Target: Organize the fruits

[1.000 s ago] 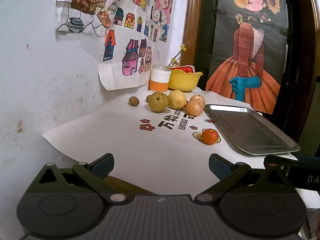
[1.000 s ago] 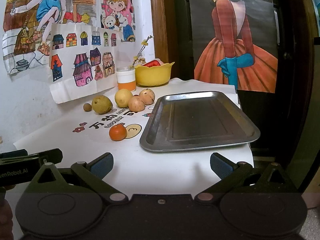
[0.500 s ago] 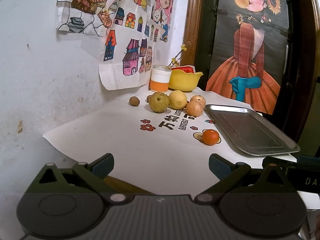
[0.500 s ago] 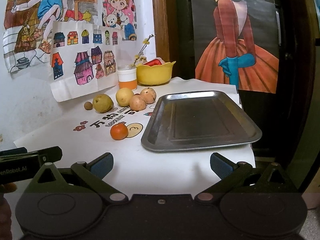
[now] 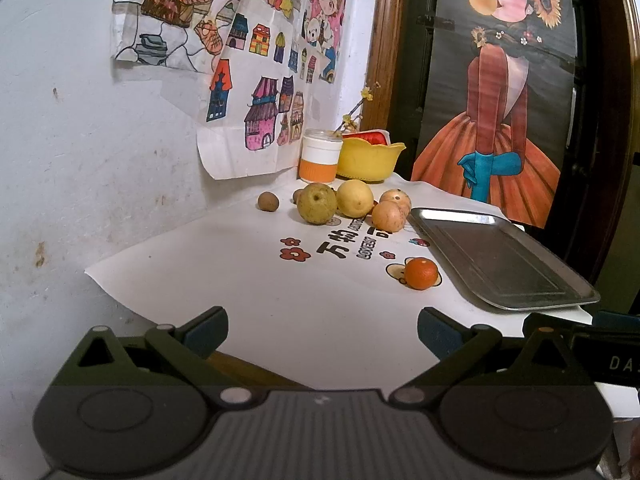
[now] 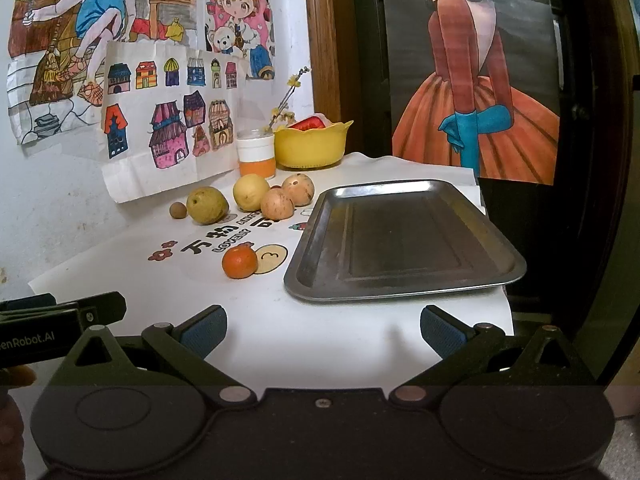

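Note:
A small orange (image 5: 420,273) (image 6: 239,262) lies alone on the white printed paper, left of an empty steel tray (image 5: 496,264) (image 6: 404,240). Farther back sit a green pear (image 5: 317,203) (image 6: 207,205), a yellow fruit (image 5: 354,198) (image 6: 251,191), two tan round fruits (image 5: 387,216) (image 6: 277,204) and a small brown fruit (image 5: 267,201) (image 6: 177,211). My left gripper (image 5: 322,330) is open at the table's near edge, holding nothing. My right gripper (image 6: 323,330) is also open and empty, just short of the tray's near rim.
A yellow bowl (image 5: 370,159) (image 6: 312,144) and a white and orange cup (image 5: 320,155) (image 6: 256,153) stand at the back by the wall. Drawings hang on the left wall. The table edge drops off right of the tray. The left gripper's body (image 6: 52,320) shows at left.
Both views have crept slightly toward the table; the fruits and tray sit a little larger and lower in frame. Nothing on the table moved, and both grippers stay open.

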{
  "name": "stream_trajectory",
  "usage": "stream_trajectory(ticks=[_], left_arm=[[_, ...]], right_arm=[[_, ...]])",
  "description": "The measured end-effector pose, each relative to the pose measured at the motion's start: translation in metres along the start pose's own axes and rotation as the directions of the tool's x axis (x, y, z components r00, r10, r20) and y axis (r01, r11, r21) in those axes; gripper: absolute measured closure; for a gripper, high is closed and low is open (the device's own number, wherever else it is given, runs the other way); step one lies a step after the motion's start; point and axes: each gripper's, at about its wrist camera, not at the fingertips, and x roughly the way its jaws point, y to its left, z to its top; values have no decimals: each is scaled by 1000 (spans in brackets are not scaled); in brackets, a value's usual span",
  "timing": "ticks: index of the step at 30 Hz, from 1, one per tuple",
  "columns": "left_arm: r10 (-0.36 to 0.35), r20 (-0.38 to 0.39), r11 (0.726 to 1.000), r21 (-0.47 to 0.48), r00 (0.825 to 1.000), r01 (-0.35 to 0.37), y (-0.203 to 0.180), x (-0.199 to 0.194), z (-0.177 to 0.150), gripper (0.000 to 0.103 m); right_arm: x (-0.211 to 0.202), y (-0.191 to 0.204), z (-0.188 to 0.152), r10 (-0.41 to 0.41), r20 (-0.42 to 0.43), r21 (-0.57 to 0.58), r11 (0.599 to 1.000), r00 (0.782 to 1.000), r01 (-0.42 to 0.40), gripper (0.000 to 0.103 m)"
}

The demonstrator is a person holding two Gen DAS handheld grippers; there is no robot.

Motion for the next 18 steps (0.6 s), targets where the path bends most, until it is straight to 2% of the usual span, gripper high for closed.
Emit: stream_trajectory(ticks=[18], left_arm=[[-1, -1, 1000, 0, 1000, 1, 0, 0, 0, 0]], right_arm=[[1, 2, -1, 1, -2, -1, 1000, 1000, -1, 0]])
